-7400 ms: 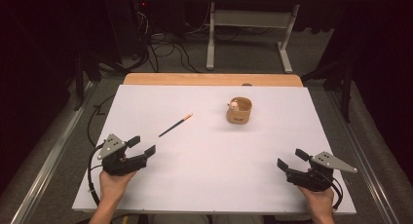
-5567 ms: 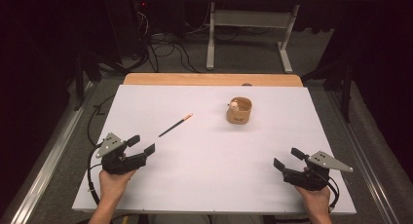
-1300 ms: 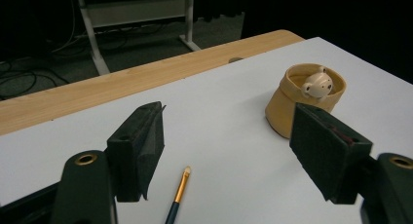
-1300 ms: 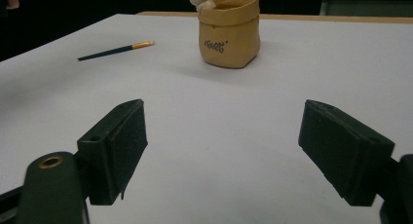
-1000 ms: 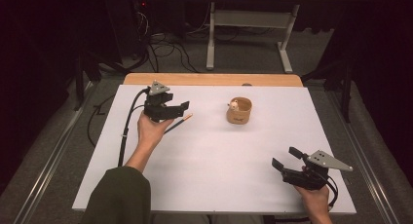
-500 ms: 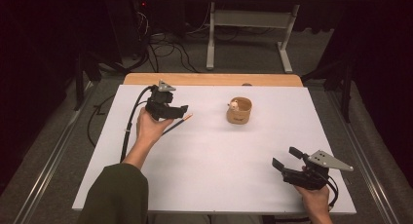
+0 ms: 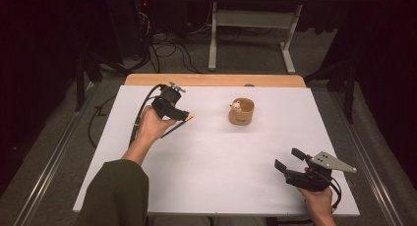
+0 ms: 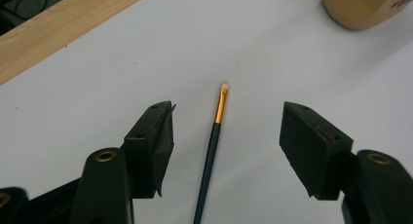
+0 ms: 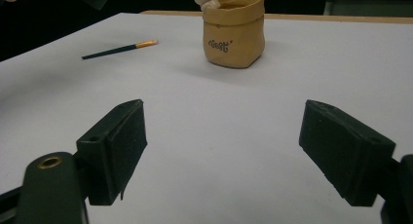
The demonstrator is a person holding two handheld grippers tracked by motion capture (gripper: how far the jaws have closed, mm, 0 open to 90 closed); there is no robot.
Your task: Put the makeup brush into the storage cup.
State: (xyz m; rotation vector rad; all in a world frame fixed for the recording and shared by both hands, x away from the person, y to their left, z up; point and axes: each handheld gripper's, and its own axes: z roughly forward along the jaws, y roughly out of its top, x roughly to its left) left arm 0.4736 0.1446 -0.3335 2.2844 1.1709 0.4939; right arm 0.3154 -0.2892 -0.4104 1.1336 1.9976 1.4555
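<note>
left gripper (image 8: pixel 226 136) fingers (image 8: pixel 155 136) released, paintbrush (image 8: pixel 210 151) centred between them; light, thin, rolls easily — best gripped mid-handle below the ferrule.

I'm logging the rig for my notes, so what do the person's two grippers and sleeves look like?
Both are black two-jaw tools. The left gripper trails a black cable, and that arm wears a dark olive sleeve. The right gripper carries a grey three-cornered plate and a black cable. Close up, the jaws are blocky black pads with brass-coloured rivets at the joints.
</note>
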